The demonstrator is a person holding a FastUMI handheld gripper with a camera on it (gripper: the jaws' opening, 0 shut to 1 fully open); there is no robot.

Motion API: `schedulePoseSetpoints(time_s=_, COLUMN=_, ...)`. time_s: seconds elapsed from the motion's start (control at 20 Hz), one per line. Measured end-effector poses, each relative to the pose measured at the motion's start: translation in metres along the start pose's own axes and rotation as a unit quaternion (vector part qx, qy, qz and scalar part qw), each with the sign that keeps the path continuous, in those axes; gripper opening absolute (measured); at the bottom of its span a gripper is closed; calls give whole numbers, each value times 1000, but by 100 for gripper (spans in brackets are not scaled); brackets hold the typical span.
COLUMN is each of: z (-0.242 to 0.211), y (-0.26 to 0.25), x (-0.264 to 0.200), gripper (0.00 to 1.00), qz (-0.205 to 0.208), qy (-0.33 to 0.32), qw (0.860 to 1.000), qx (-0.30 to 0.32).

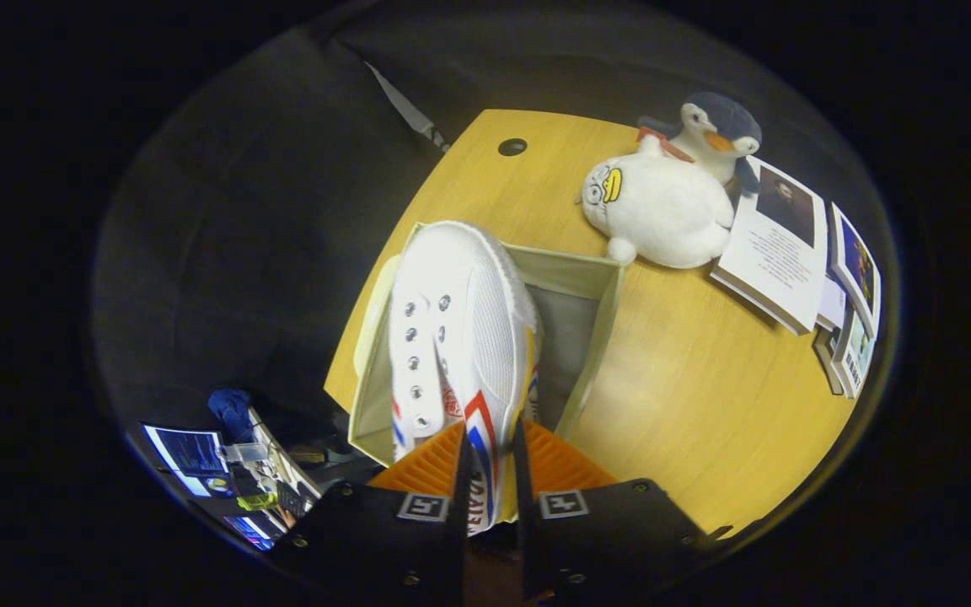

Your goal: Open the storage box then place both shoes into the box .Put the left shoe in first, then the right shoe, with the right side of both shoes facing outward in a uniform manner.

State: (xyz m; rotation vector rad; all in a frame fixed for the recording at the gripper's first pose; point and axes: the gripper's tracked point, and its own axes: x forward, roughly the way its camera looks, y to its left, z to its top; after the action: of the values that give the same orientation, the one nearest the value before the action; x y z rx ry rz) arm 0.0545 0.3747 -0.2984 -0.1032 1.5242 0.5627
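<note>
Your claw (490, 472) is clamped on the white shoe (456, 337) at its heel; its long axis runs straight ahead, toe over the open storage box (595, 287).

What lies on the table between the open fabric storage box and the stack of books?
In the gripper view, bare wooden tabletop separates the beige fabric storage box from the books; the gripper grips the white canvas shoe.

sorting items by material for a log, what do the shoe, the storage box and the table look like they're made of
Shoe, held between the shut fingers of the gripper: white woven canvas by its visible mesh texture, with metal-looking eyelets and a probably rubber sole edge.
Storage box: pale soft fabric, judging by its thin, matte, slightly slack walls.
Table: wood or wood-look laminate, smooth, with a faint grain and a soft sheen.
</note>
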Motion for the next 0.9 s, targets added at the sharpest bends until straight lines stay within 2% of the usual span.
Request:
schedulePoseSetpoints(time_s=0.05, z=8, y=-1, x=-4, gripper=49, qz=4, qy=-12, qw=1000, qx=-1)
schedulePoseSetpoints(time_s=0.1, z=11, y=-3, x=-7, gripper=62, qz=1, qy=-22, qw=1000, qx=-1)
schedulePoseSetpoints(time_s=0.15, z=14, y=-5, x=-12, gripper=90, qz=1, qy=-30, qw=1000, qx=-1)
schedulePoseSetpoints(time_s=0.2, z=15, y=-7, x=-17, gripper=93, qz=3, qy=-35, qw=999, qx=0)
schedulePoseSetpoints(time_s=0.45, z=7, y=-24, x=-51, gripper=93, qz=8, qy=-68, qw=998, qx=11)
schedulePoseSetpoints(time_s=0.6, z=2, y=-38, x=-82, gripper=93, qz=-1, qy=-116, qw=993, qx=9)
schedulePoseSetpoints(time_s=0.75, z=-10, y=-59, x=-120, gripper=93, qz=-20, qy=-185, qw=982, qx=14)
schedulePoseSetpoints(time_s=0.9, z=-24, y=-85, x=-162, gripper=93, qz=-37, qy=-266, qw=963, qx=33)
